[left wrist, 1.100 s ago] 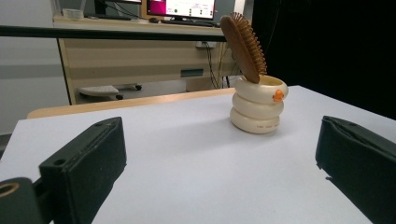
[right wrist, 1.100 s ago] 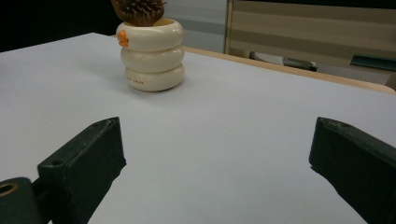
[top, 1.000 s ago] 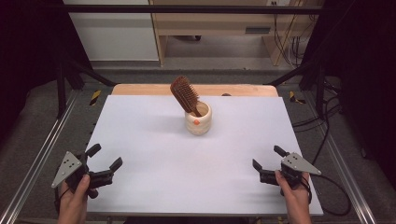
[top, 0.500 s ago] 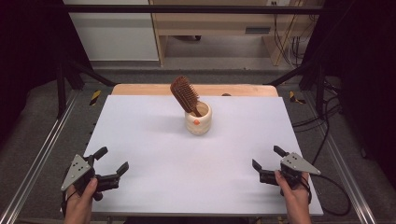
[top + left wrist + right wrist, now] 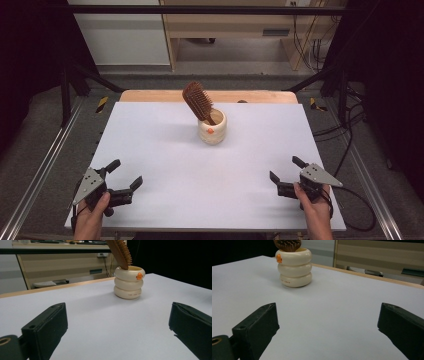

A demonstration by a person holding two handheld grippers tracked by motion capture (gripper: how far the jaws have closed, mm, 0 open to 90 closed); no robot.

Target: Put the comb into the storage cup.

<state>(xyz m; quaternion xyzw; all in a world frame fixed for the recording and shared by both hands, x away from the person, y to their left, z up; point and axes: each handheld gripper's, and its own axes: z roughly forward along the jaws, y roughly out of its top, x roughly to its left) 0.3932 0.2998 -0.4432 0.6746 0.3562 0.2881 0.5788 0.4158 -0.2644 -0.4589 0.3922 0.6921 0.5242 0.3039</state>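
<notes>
Here the table (image 5: 165,150) is a plain white sheet, bare and matte, with a strip of light wood (image 5: 150,96) showing along its far edge. It sits in a metal frame, with a rail (image 5: 45,165) running down the left side. Beyond it lies grey floor, a pale cabinet (image 5: 125,35) and a wooden desk (image 5: 235,25) with cables (image 5: 305,40) hanging at its right end; the sides of the room are dark.

Near the middle of the far half stands the cup (image 5: 212,128), cream, ribbed in three rings, with a small orange mark near its rim. The brush (image 5: 197,102) stands in it, handle down, its head tilted toward my left, bristles facing right.

My left gripper (image 5: 125,177) is at the near left corner, jaws spread wide and holding nothing. My right gripper (image 5: 284,172) is at the near right edge, jaws likewise spread and empty. Both are well apart from the cup, with open white sheet between; nothing stands in the way. In both gripper views the cup (image 5: 129,282) (image 5: 294,267) stands ahead, between my jaws.
</notes>
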